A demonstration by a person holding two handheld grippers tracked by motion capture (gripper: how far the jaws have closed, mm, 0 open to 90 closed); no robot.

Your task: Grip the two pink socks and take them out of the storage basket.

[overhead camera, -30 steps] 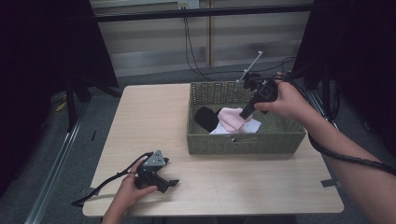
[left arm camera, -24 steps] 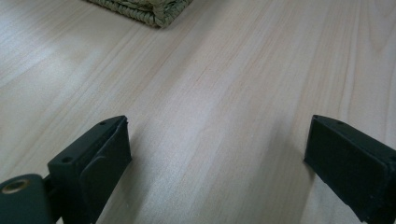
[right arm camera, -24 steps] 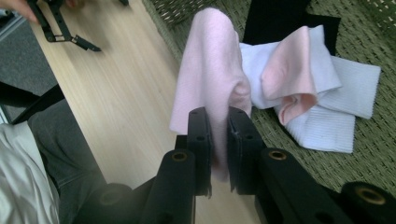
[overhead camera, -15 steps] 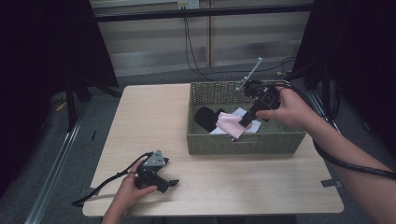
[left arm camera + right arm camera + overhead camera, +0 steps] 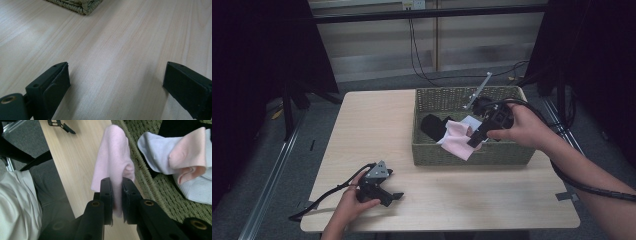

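One soft pink cloth (image 5: 113, 157), light and limp, hung pinched in my right hand-held gripper (image 5: 117, 187); my left hand-held gripper (image 5: 115, 82) sat open.

Pink cloth (image 5: 114, 157): soft, pale pink, folded over itself, hanging limp. Pinched at one edge between closed jaws, lifted over near wall of woven basket (image 5: 472, 155), draping across its rim.

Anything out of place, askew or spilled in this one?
Nothing stands out. The right claw is shut on a pink cloth held over the woven basket's front rim; other cloths lie inside. The left claw rests open on the table.
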